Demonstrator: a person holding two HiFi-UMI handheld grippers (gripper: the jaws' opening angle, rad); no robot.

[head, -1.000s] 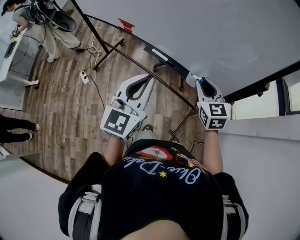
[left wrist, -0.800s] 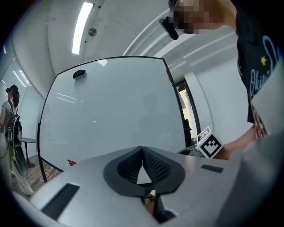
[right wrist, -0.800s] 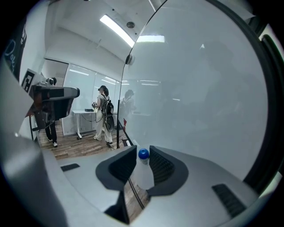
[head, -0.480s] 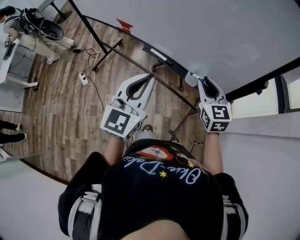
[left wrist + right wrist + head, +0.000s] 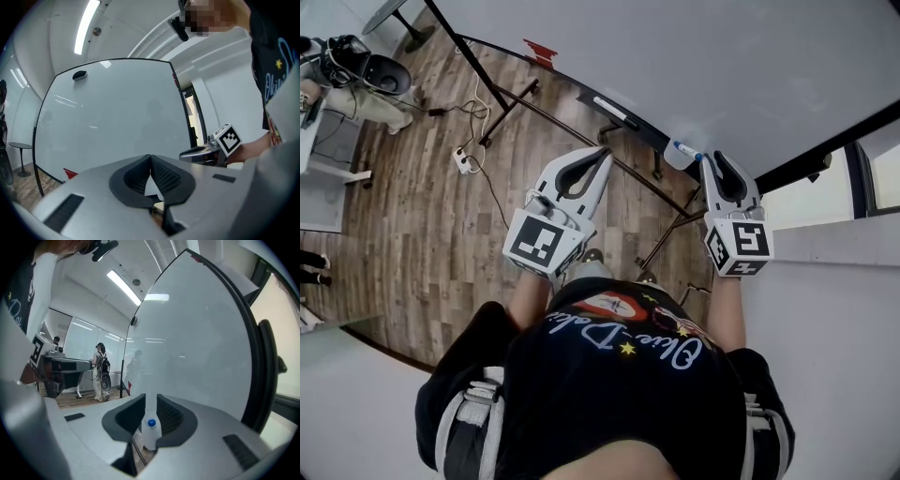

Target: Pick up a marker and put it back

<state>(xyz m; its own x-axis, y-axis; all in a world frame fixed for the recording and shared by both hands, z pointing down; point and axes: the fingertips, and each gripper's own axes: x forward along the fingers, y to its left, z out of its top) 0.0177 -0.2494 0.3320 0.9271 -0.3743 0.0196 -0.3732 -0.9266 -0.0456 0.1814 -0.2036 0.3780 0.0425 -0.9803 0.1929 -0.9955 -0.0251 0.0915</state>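
- Two claws are held in front of a whiteboard [image 5: 722, 56], one in each hand of the person in a black printed T-shirt [image 5: 619, 384].
- The right claw [image 5: 713, 157] points at the whiteboard's lower edge, and in the right gripper view its jaws stand slightly spread with nothing pinched between them.
- The marker [image 5: 685, 150], which has a blue cap, sits just beyond this claw's tips, to their left in the head view. It rests at a white holder [image 5: 671, 157] on the board's lower edge.
- In the right gripper view the marker [image 5: 151, 423] shows end-on through the gap between the jaws, blue end toward the camera, with the white body below it. Whether the pads touch it cannot be told, but they do not close on it.
- The left claw [image 5: 602, 153] is well apart from the marker, over the wooden floor [image 5: 422, 216]. In the left gripper view its jaws are pressed together at the tips and hold nothing.
- Farther left along the board's lower edge, a dark tray [image 5: 614, 111] carries a long white object.
- A power strip [image 5: 466, 161] with cables lies on the floor near the board's stand.
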